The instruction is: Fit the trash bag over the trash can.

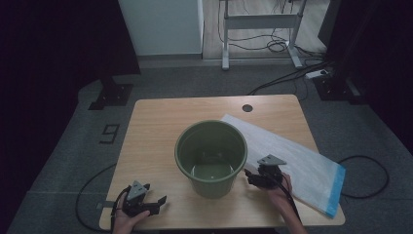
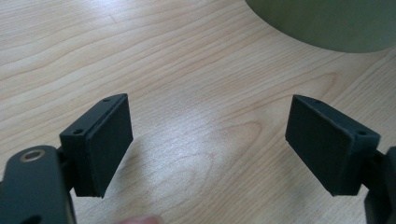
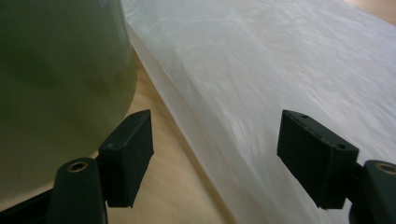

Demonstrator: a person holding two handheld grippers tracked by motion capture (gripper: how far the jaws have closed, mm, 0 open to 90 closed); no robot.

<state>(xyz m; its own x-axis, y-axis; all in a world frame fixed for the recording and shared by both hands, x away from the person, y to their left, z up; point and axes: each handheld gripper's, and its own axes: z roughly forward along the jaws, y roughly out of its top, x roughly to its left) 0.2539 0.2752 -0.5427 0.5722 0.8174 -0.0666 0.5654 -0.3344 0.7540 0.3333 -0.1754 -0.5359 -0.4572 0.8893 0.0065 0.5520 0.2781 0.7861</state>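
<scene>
Because the green bucket [image 1: 211, 158] stands mid-tabletop [image 1: 151, 126] with the white bag [image 1: 297, 161] lying to its right, the right tool [image 1: 252, 176] hovers between them, near side. Left tool [image 2: 208, 140] gapes idle over bare wood. Right tool's jaws straddle the bag's edge, released, gripping nothing.

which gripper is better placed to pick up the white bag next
Right, probably. The right gripper is open beside the green bucket, with the white bag just ahead of it. The left gripper sits over bare table.
</scene>
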